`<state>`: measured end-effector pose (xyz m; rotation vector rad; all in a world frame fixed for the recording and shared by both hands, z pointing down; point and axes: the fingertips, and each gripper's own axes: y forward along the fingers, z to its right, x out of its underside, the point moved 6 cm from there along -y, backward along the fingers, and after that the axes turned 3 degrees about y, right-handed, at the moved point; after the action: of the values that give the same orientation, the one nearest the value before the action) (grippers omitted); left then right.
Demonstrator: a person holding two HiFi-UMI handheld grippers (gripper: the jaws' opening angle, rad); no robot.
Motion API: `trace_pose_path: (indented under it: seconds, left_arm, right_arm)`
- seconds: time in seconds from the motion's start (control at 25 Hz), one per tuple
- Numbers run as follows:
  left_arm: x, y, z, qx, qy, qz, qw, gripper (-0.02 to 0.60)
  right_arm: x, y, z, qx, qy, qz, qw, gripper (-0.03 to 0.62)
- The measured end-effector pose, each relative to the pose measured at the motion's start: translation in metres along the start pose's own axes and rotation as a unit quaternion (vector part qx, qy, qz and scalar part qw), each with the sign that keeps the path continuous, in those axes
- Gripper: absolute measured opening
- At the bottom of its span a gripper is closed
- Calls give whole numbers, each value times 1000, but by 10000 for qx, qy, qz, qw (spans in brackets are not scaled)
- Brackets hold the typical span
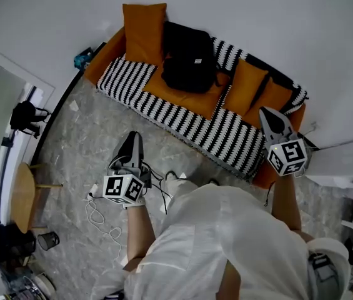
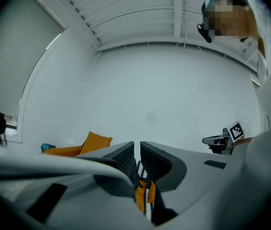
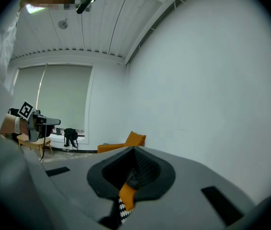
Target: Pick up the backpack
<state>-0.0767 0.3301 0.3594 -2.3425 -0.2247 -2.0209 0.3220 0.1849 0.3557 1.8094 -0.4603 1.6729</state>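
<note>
Head view: backpack (image 1: 188,56) lengthwise toward wall (image 1: 257,11).

The sofa (image 1: 182,120) ahead of me, under its black-and-white striped cover, carries the black backpack (image 1: 188,58) on an orange seat pad (image 1: 192,99). An upright orange cushion (image 1: 144,33) sits to one side and a second cushion (image 1: 245,86) to the other. On the grey marbled floor (image 1: 82,149) beside me lies a loose white cable (image 1: 98,220).
</note>
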Motion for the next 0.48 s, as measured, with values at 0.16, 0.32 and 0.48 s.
trace_pose_path:
  seconds: [0.16,0.32,0.48]
  left_arm:
    - [2,-4,-19,-58,-57,-13,10000,58]
    - [-2,-7,-48,-139,-85,13,9999,58]
    - [-9,-13,-85,-250,-88,47,9996,58]
  right_arm:
    - [-2,11,-8,36,62,-9,10000,17]
    - [-9,31,-15,42,347,174,9992,18]
    - [-19,63,-31,36,359,223,9991,18]
